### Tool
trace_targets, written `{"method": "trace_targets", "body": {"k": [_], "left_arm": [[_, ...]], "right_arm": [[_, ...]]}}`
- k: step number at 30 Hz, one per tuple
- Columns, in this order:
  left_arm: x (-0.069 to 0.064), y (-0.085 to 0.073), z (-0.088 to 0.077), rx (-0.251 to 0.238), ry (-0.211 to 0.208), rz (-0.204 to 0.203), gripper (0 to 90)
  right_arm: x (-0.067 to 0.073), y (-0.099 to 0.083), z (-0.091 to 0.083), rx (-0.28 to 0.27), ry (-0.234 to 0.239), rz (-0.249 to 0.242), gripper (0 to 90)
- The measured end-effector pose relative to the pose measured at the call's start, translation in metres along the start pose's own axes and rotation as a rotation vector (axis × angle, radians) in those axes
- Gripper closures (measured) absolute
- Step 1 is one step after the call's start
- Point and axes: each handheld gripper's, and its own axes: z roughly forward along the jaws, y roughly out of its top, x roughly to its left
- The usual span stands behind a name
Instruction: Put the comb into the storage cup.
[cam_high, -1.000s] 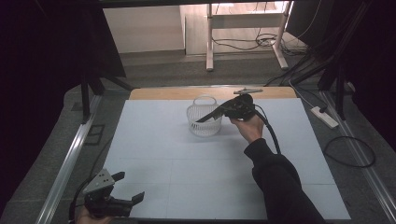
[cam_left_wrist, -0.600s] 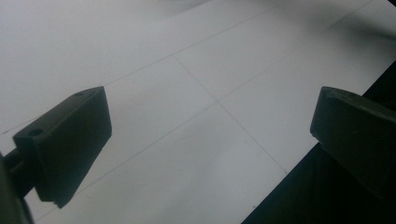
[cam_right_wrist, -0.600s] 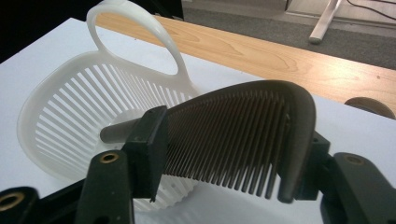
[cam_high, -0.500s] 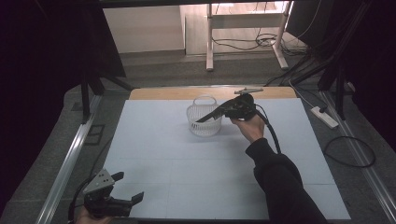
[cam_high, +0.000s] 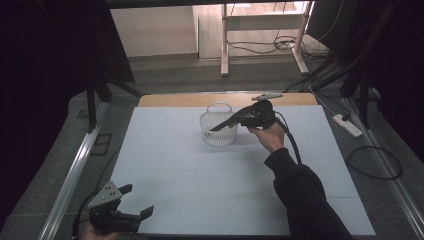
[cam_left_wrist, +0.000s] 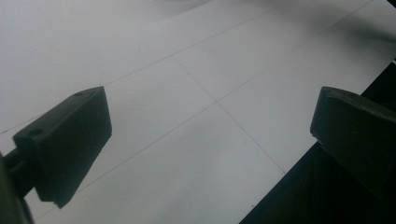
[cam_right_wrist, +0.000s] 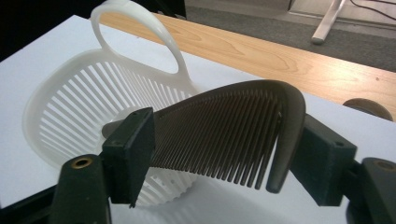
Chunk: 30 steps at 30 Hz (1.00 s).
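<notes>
Big white tabletop (cam_high: 175, 165) with faint grid lines, bare wood strip along the far edge. Sitting toward the far middle: a white plastic basket (cam_high: 218, 131), roundish, slatted walls, loop handle sticking up on the far rim. In the right gripper view, clearly see-through between the slats and standing upright on the white sheet.

Right gripper (cam_high: 231, 121) held out over the near-right rim of that basket, black sleeve and hand behind it. Between its fingers (cam_right_wrist: 133, 154): a dark brown comb (cam_right_wrist: 224, 135), curved spine, long thin teeth packed close, one thicker end tooth on the right. Comb slanted, its narrow end poking down into the basket, wide end resting against the right finger. Fingers have just been opening, fairly wide now, left one looking barely against the teeth if at all, so can't really call it a firm grip anymore.

Left gripper (cam_high: 137, 202) down at the near-left corner of the tabletop, well apart from everything, fingers (cam_left_wrist: 70, 140) spread wide with nothing between them, just plain white sheet underneath.
</notes>
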Motion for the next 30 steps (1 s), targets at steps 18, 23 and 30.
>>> {"method": "trace_targets", "body": {"k": [18,23,30], "left_arm": [[-0.001,0.0,0.0,0.0,-0.002,0.006,0.0],[-0.001,0.0,0.0,0.001,-0.002,0.007,0.0],[-0.001,0.0,0.0,0.0,-0.003,0.006,0.0]], "right_arm": [[-0.001,0.003,-0.011,-0.007,0.045,-0.013,21.7],[0.001,0.005,-0.015,-0.008,0.041,-0.035,20.3],[0.001,0.006,-0.02,-0.005,0.037,-0.045,19.2]]}}
